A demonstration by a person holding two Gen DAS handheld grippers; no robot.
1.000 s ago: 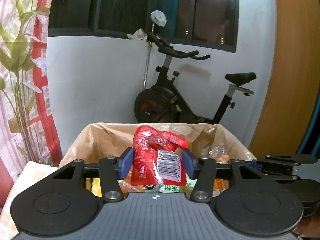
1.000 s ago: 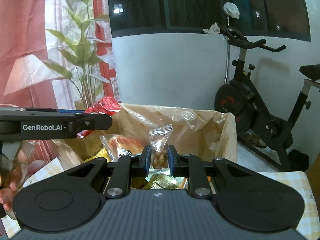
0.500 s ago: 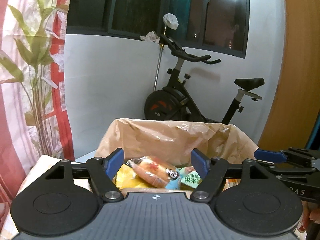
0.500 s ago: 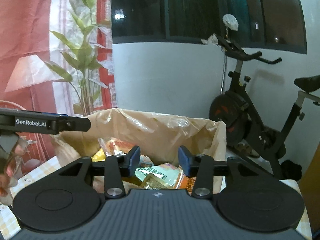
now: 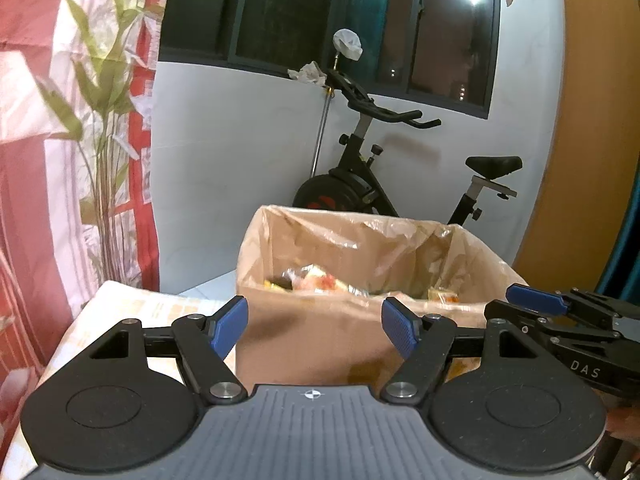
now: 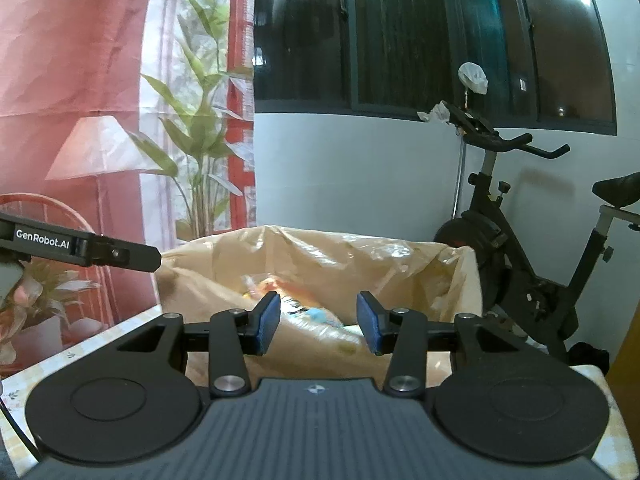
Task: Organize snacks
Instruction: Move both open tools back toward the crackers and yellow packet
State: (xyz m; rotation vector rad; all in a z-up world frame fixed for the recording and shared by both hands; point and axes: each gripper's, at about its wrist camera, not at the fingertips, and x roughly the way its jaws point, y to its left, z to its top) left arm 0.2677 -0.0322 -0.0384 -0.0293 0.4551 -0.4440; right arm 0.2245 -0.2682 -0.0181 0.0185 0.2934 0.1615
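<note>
A cardboard box lined with a clear plastic bag stands on the table and shows in the right wrist view too. Several snack packets lie inside it, also visible in the right wrist view. My left gripper is open and empty, held in front of the box's near wall. My right gripper is open and empty, just short of the box rim. The right gripper shows at the right edge of the left wrist view; the left gripper shows at the left of the right wrist view.
The table has a pale checked cloth. An exercise bike stands behind the box by a white wall. A red and white curtain with leaf print hangs on the left. A wooden panel is on the right.
One second ago my left gripper held a red packet and my right held a small bag of nuts over the box. Both opened, the packets dropped in, and both grippers drew back.
</note>
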